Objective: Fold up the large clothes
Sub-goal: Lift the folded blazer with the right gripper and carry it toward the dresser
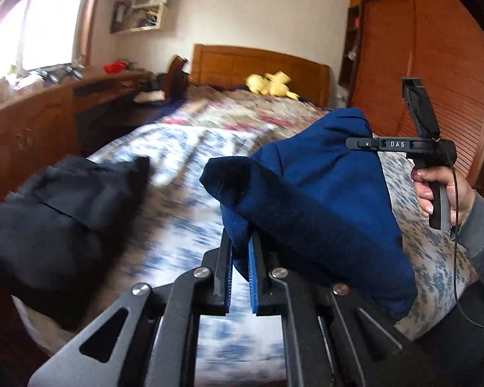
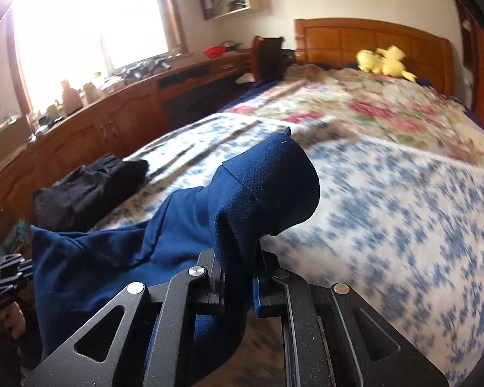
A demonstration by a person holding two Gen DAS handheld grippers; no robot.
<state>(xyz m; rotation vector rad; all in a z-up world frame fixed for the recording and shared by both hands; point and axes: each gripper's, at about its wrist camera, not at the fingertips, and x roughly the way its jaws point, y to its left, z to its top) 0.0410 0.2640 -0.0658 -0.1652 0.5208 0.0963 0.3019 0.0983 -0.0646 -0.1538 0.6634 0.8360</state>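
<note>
Both my tongs are clamped on the blue garment [image 1: 309, 190], and it hangs in the air between them above the bed [image 1: 184, 148]. My left gripper [image 1: 241, 258] has its blue pads pinched on a thick fold of the cloth, the fabric bunching up just ahead of the fingers. My right gripper [image 2: 238, 277] bites another bunch, which rises from the jaws and flops forward like a hood. From the left wrist view I see my right hand [image 1: 442, 193] wrapped round the other tool's grip, off to the right of the cloth. A black garment [image 2: 87, 190] lies crumpled on the bed's near left corner, apart from the blue one. Far back by the wooden headboard [image 2: 371, 42] sits a yellow plush toy [image 2: 384, 61].
</note>
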